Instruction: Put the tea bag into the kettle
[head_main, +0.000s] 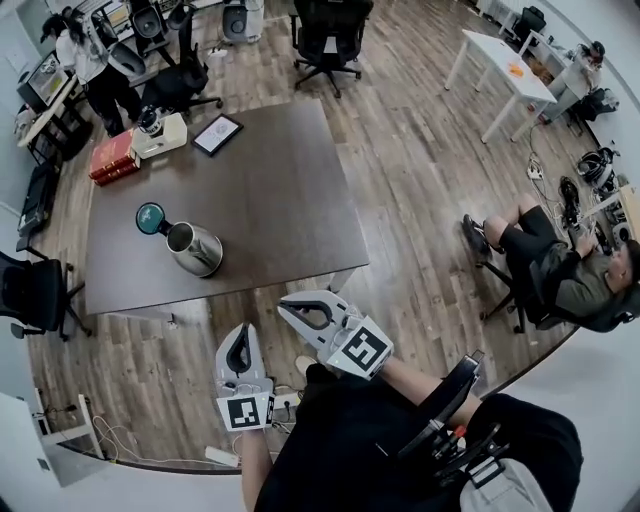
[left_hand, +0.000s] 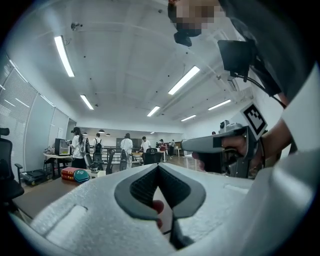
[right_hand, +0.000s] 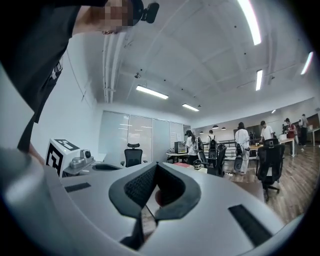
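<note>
Jaws are pressed together on both left gripper (left_hand: 158, 167) and right gripper (right_hand: 156, 166), nothing seen pinched. Both are held close to the body, well apart from the table (head_main: 290, 190). Kettle (head_main: 193, 248) is open, lid (head_main: 150, 217) just beside it. Tea bag cannot be made out in any view; whole task judged outstanding

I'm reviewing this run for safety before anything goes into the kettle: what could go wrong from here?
1. No tea bag can be made out, and the left gripper and right gripper both have shut tongs, short of the table. A reach without opening would likely push things rather than pick them up.
2. The teal lid lies right beside the open kettle, so a careless approach might knock either.
</note>
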